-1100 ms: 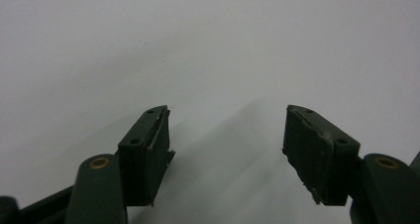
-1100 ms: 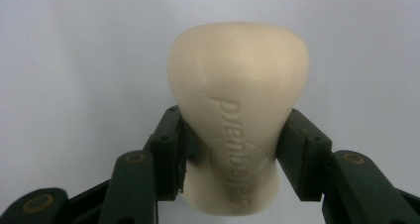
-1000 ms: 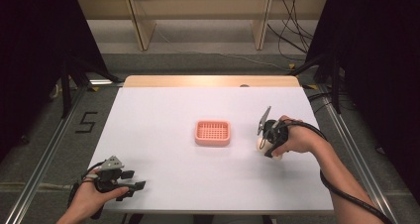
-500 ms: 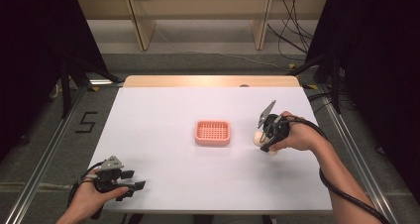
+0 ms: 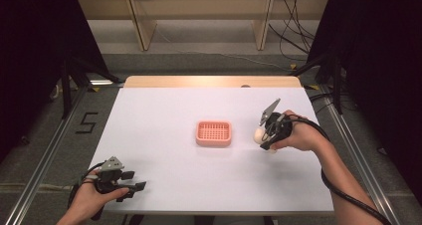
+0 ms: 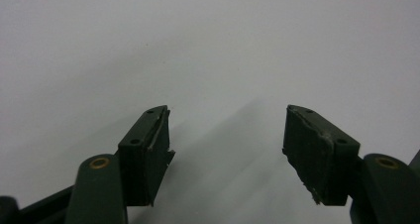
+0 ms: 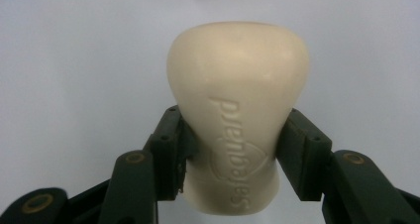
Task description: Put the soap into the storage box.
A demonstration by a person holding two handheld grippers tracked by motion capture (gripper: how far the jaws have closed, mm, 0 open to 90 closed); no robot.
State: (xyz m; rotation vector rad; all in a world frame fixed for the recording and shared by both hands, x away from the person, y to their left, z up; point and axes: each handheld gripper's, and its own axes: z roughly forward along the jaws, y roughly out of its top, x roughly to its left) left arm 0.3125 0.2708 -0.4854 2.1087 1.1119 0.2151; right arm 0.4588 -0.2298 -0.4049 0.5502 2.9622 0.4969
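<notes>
A lab recording rig: a bare white tabletop (image 5: 164, 120) framed by aluminium rails (image 5: 42, 163), black curtains (image 5: 30, 41), loose cables (image 5: 291, 41), and a floor marker "5" (image 5: 85, 123).

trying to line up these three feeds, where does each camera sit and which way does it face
High view: fixed above the person's side, looking forward and down on the white table; forearms, left gripper and right gripper show.
Left gripper view: rides the left gripper, looking along its open jaws at bare table.
Right gripper view: rides the right gripper, looking along jaws clamped on a cream soap bar.
Shared: high and right gripper views both show the soap bar and pink dish.
</notes>
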